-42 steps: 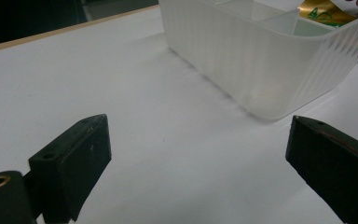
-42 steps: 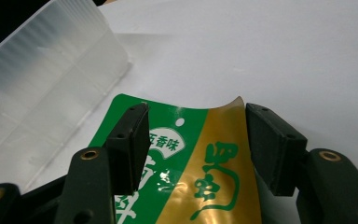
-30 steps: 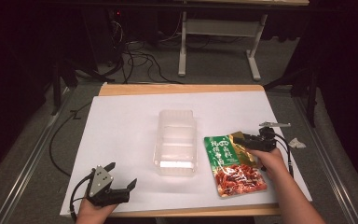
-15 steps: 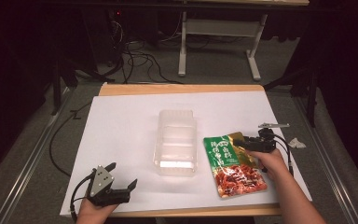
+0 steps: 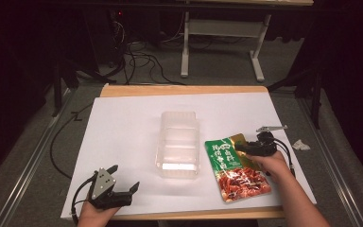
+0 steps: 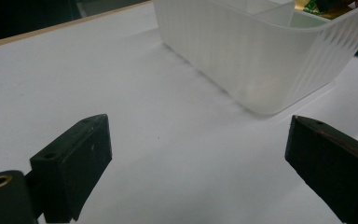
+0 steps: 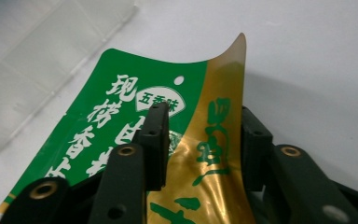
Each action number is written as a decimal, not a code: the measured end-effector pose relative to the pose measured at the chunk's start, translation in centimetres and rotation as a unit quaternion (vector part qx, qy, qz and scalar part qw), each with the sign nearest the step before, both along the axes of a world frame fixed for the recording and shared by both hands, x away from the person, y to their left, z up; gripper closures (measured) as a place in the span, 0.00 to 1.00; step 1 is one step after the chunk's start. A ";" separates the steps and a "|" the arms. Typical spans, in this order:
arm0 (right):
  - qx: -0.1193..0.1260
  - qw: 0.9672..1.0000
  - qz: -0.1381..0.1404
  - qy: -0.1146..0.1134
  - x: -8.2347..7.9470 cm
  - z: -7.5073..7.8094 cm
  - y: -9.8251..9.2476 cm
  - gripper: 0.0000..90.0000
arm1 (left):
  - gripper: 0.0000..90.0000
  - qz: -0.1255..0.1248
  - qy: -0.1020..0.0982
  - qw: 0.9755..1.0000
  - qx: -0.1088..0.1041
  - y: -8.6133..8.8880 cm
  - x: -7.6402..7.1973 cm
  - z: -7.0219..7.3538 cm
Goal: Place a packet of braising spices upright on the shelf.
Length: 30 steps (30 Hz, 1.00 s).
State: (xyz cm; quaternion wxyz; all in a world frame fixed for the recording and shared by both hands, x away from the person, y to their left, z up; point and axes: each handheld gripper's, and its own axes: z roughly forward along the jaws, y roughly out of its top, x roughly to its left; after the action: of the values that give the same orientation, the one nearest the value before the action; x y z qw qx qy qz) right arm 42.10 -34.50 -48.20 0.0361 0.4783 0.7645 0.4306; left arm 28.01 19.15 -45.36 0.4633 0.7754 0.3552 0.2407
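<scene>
High view puts the left tongs [image 5: 123,182] nearest, at the front left corner of the white surface [image 5: 123,127], held low in a hand [image 5: 94,215] with the jaws spread wide and nothing between them. Left gripper view agrees: the two black jaws stand far apart over bare white sheet, and the clear plastic container [image 6: 261,51] sits beyond them, apart from both.

To the right and a little farther in, the right tongs [image 5: 244,148] rest on the snack packet [image 5: 236,168], a green and gold pouch with a red food picture at its near end. Right gripper view shows the jaws pinching the packet's gold edge [image 7: 214,154], which curls up off the sheet between them.

Just left of the packet stands the ribbed container [image 5: 178,144], in the middle of the sheet. A crumpled white scrap [image 5: 301,144] lies at the sheet's right edge. Beyond the surface are cables [image 5: 132,61] on the floor and a white frame [image 5: 222,35].
</scene>
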 end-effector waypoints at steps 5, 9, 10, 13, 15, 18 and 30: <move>-0.025 1.000 0.000 -0.007 -0.1 0.1 0.3 0.92 | 0.09 0.001 -0.001 1.000 0.000 0.0 0.0 0.0; -0.032 0.999 0.001 -0.009 -0.1 0.1 0.4 1.00 | 0.09 0.001 -0.001 1.000 0.000 0.0 0.0 0.1; -0.032 0.999 0.001 -0.009 -0.1 0.1 0.4 1.00 | 0.09 0.000 -0.002 1.000 0.001 0.1 0.0 0.1; -0.028 1.000 0.002 -0.010 -0.2 0.2 0.3 1.00 | 0.09 0.001 -0.002 1.000 0.001 0.1 0.0 0.1; -0.024 1.000 -0.001 -0.015 -0.4 0.4 0.3 1.00 | 0.09 0.001 -0.002 1.000 0.000 0.1 0.0 0.1; -0.021 0.999 -0.002 -0.029 -0.7 1.0 0.3 1.00 | 0.09 0.001 -0.003 1.000 -0.001 0.1 0.1 0.1; 0.015 0.995 -0.031 -0.095 -4.3 4.4 -1.4 1.00 | 0.09 -0.010 -0.017 1.000 -0.015 -0.8 0.8 0.6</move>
State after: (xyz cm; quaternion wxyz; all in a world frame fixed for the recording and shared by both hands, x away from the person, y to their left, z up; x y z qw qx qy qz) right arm 37.79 -35.89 -43.82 0.1147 0.4594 0.7356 0.4844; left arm 28.84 18.36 -44.74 0.4835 0.7676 0.3433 0.2434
